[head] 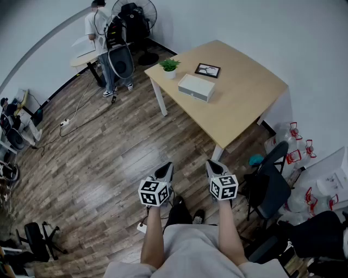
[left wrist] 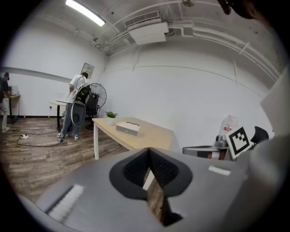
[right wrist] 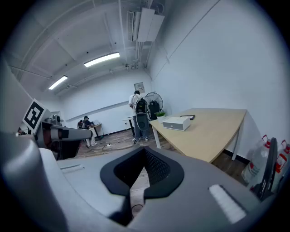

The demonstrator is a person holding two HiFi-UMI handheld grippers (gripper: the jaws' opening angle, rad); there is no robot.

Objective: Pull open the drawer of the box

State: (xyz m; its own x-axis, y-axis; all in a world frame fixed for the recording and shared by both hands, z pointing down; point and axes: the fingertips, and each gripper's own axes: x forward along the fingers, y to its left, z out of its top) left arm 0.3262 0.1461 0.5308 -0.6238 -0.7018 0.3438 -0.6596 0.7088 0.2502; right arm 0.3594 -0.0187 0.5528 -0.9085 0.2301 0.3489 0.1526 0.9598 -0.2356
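head view shows our left gripper (head: 165,172) and right gripper (head: 213,167) side by side over the wooden floor (head: 109,157), well apart from the bench (head: 244,92). there the box (head: 196,87) sits, drawer closed, near a potted plant (head: 169,66) and a picture frame (head: 207,70). left gripper view and right gripper view show us what it cannot: each pair of jaws meets at the tips, holding nothing. only the right gripper view catches people (right wrist: 86,123) at a far desk.

Office | desks (head: 234,92), office chairs (head: 272,184), standing fan (head: 136,13), wood floor (head: 98,163)
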